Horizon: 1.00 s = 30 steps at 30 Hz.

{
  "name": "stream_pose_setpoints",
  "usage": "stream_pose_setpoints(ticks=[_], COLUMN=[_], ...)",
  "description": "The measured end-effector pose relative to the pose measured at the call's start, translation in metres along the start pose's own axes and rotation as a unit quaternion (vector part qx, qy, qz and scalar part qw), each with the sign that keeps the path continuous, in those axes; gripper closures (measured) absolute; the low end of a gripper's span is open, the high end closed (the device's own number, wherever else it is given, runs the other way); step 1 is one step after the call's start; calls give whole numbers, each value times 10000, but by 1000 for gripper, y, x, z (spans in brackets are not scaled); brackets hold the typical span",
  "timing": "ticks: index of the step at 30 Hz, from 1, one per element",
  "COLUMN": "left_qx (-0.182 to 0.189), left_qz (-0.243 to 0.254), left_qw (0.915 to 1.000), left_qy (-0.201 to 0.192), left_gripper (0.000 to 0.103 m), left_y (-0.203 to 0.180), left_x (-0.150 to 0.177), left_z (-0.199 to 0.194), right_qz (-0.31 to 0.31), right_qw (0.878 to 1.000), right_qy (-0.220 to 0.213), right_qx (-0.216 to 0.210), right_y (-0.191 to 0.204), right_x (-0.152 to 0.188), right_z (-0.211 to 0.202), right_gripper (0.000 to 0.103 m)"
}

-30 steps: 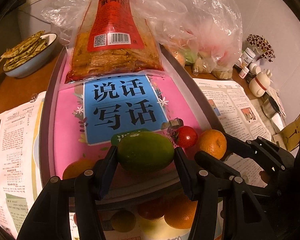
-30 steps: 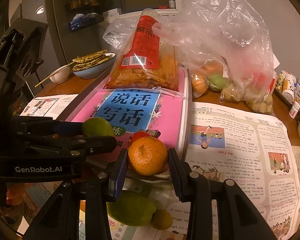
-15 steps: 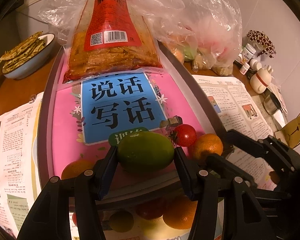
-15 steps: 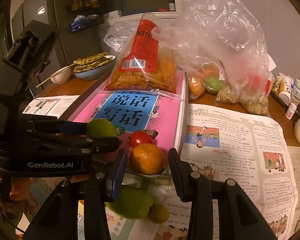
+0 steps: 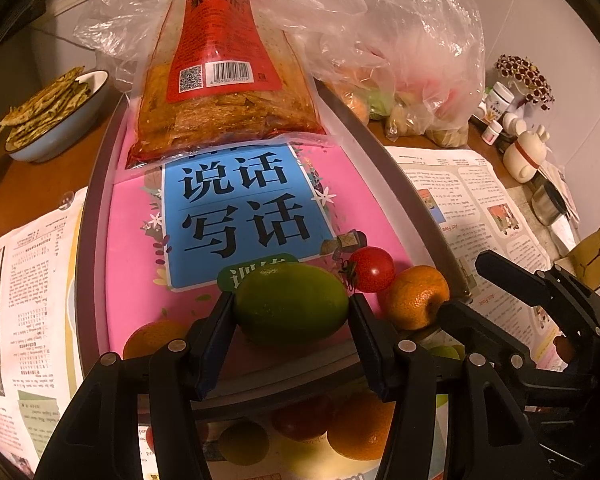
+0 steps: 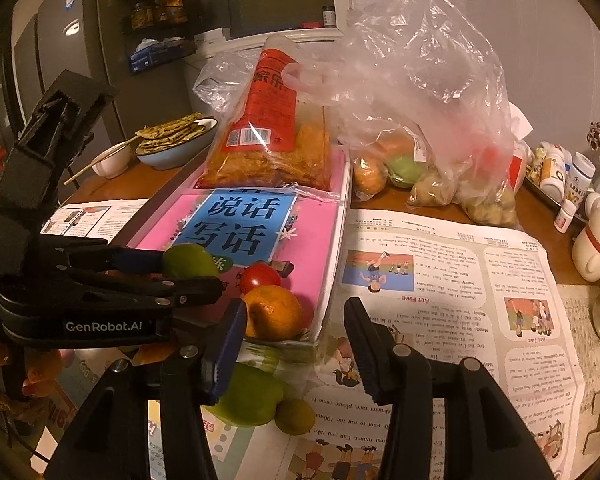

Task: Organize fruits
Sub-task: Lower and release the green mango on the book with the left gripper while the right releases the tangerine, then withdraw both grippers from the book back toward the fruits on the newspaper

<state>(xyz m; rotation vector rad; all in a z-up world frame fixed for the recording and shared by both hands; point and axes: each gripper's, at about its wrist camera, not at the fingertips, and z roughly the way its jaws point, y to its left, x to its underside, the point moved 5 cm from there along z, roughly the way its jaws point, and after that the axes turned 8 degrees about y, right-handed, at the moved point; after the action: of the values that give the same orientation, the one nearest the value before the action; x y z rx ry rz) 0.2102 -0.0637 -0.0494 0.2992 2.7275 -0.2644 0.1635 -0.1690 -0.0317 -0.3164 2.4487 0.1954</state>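
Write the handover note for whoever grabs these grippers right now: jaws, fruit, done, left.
Left gripper: jaws shut on the green mango, held low over the near end of the pink book in the tray.
Right gripper: jaws have just been opening off the orange; the right jaw is well clear, and the orange rests on the book's near right corner.
Also on the book: cherry tomato, a second orange at the near left.
Left: set the mango down, then collect the loose fruit in front of the tray on the newspaper.
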Motion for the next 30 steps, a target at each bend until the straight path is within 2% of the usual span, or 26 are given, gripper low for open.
stream_pose_setpoints(ticks=[20,30], left_qx=[-23,-90], left_qz=[-18,-41], left_qw=[9999,9997], left_qy=[-101,-241], left_gripper=[39,32], left_y=[1,3], left_x=[3,5], left_z=[-9,-22], right_qz=[100,105], right_qw=[9999,9999], right_qy=[-28,-78], right_qx=[20,44], right_y=[-3,-2], right_x=[0,-1], right_z=[-4,-9], right_gripper=[42,37])
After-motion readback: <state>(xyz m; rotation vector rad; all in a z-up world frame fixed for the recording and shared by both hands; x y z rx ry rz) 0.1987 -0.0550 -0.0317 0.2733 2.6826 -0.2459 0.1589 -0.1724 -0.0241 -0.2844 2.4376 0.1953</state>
